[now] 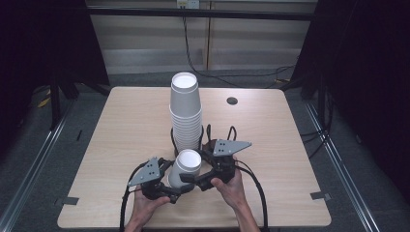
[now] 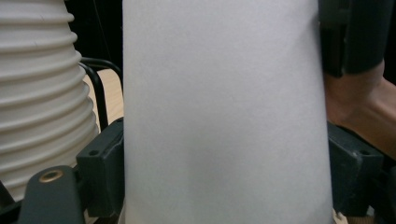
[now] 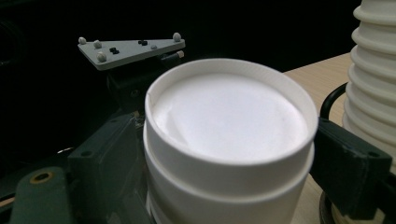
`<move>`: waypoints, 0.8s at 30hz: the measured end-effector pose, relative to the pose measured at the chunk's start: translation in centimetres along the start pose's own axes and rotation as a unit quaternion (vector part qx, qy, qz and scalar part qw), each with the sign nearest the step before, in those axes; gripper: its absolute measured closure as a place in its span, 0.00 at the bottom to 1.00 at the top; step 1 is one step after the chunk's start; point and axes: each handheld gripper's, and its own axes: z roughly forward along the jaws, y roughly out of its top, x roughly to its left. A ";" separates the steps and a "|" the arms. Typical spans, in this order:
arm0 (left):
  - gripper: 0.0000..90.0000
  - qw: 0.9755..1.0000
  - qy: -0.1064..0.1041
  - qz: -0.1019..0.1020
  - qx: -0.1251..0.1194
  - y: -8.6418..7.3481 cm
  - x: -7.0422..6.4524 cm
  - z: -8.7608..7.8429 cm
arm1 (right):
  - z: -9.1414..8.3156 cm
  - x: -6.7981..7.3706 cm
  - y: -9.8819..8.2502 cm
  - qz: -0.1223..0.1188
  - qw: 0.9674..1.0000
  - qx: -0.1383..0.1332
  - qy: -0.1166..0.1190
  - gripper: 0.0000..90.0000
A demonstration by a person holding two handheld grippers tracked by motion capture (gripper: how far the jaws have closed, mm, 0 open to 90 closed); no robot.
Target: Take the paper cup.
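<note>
At the table's near edge, clamped between both grippers: left gripper [image 1: 170,186] closed on the white paper cup's [image 1: 185,168] lower wall, right gripper [image 1: 205,176] closed near its top. Upside down, long axis tilted, flat base up and leaning away; seemingly two cups nested. Just beyond, tall upside-down cup stack [image 1: 185,113] on wooden table [image 1: 125,125].
</note>
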 end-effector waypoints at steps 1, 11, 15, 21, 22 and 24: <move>0.19 1.000 -0.001 0.000 0.001 0.0 0.0 0.0 | -0.1 0.0 0.0 -0.001 1.000 0.000 -0.001 0.15; 0.19 1.000 -0.001 0.007 0.027 0.4 0.1 -0.5 | -1.3 0.1 -0.1 -0.002 1.000 -0.006 -0.008 0.15; 0.19 0.999 0.000 0.015 0.041 1.0 0.2 -0.9 | -1.9 0.1 -0.4 -0.008 1.000 0.002 -0.010 0.14; 0.19 0.998 0.006 0.012 0.067 0.9 0.5 -1.2 | -2.5 0.1 -0.6 -0.005 1.000 0.012 -0.014 0.14; 0.19 0.997 0.007 0.012 0.072 0.9 0.5 -1.2 | -2.5 0.1 -0.7 -0.006 1.000 0.016 -0.015 0.14; 0.19 0.997 0.007 0.011 0.075 0.9 0.6 -1.2 | -2.6 0.0 -0.8 -0.006 1.000 0.020 -0.015 0.14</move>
